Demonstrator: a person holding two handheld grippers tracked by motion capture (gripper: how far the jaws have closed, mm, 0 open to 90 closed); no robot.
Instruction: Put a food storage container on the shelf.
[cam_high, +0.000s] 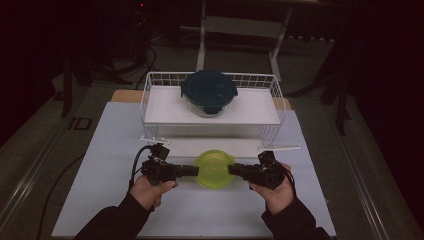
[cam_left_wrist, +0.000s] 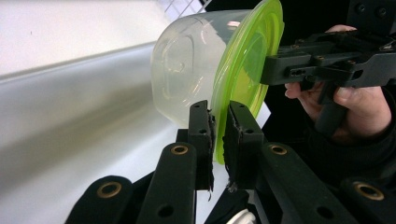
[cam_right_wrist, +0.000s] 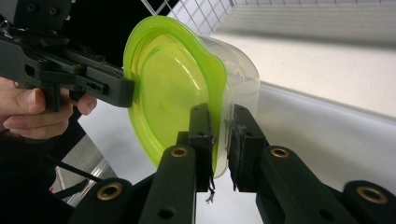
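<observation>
A clear plastic container with a lime-green lid (cam_high: 214, 169) hangs above the white table, just in front of the wire basket (cam_high: 150, 87). My left gripper (cam_high: 196, 171) is shut on the lid's left rim and my right gripper (cam_high: 231, 169) is shut on its right rim. In the left gripper view the green-lidded container (cam_left_wrist: 224, 70) sits edge-on between my left gripper's (cam_left_wrist: 219, 140) pads, with the other gripper clamped on the far rim. The right gripper view shows the green-lidded container (cam_right_wrist: 173, 88) pinched at its near edge by my right gripper (cam_right_wrist: 220, 140).
The white wire basket holds a second clear container with a dark blue lid (cam_high: 208, 91) on a white liner. The pale table top (cam_high: 105, 165) stretches around both hands. Dark floor, cables and stand legs lie beyond the table's edges.
</observation>
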